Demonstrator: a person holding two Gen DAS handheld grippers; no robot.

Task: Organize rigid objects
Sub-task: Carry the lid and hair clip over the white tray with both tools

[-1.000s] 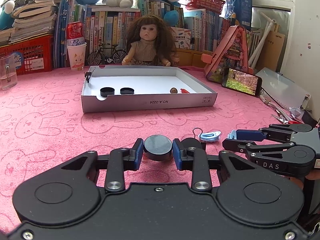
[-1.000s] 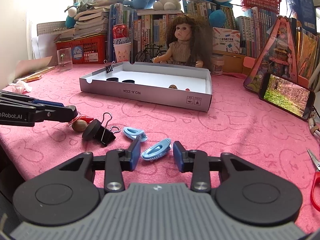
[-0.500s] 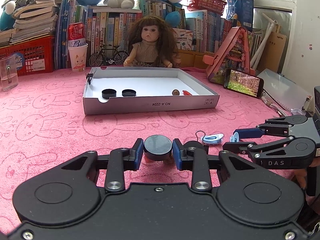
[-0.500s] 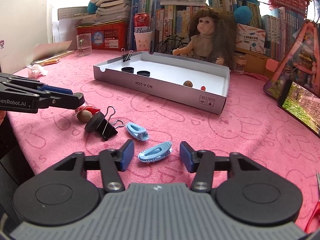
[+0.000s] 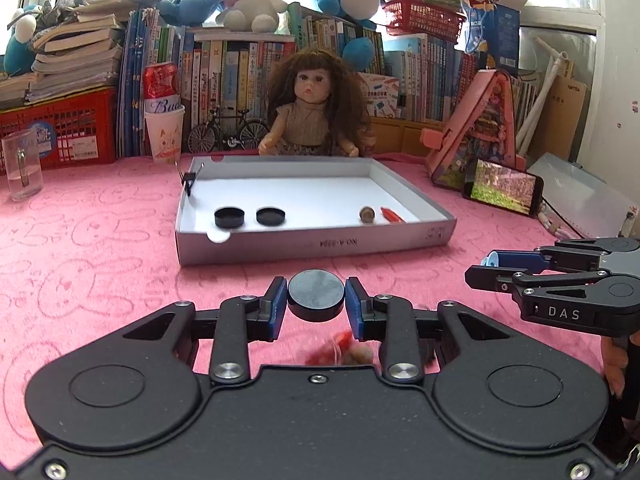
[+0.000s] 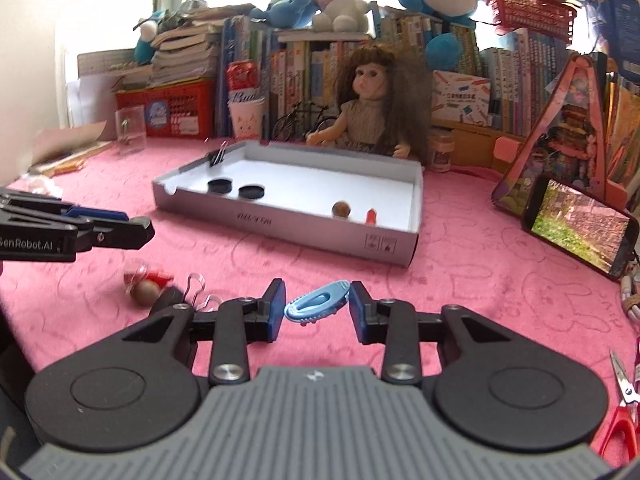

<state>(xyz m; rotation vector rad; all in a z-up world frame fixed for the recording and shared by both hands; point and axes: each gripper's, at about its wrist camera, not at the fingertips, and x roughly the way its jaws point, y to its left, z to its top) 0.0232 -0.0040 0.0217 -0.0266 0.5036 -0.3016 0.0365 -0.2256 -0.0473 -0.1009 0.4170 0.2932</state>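
The left gripper pinches a round black plastic cap squarely, but the right gripper, having just closed, nips a light-blue plastic hair clip aslant by its ends above the pink cloth, so it could pivot free before reaching the grey cardboard tray.

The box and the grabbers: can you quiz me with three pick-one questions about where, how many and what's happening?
1. Where is the binder clip?
A. on the white box corner
B. on the doll
C. in the cup

2. How many black caps lie in the box?
A. one
B. two
C. four

3. What is the left gripper doing?
A. standing open
B. holding a black disc
C. holding scissors

Answers: 1 A, it sits clipped on the far left corner. 2 B, two lie side by side. 3 B, the pads press the disc's sides.
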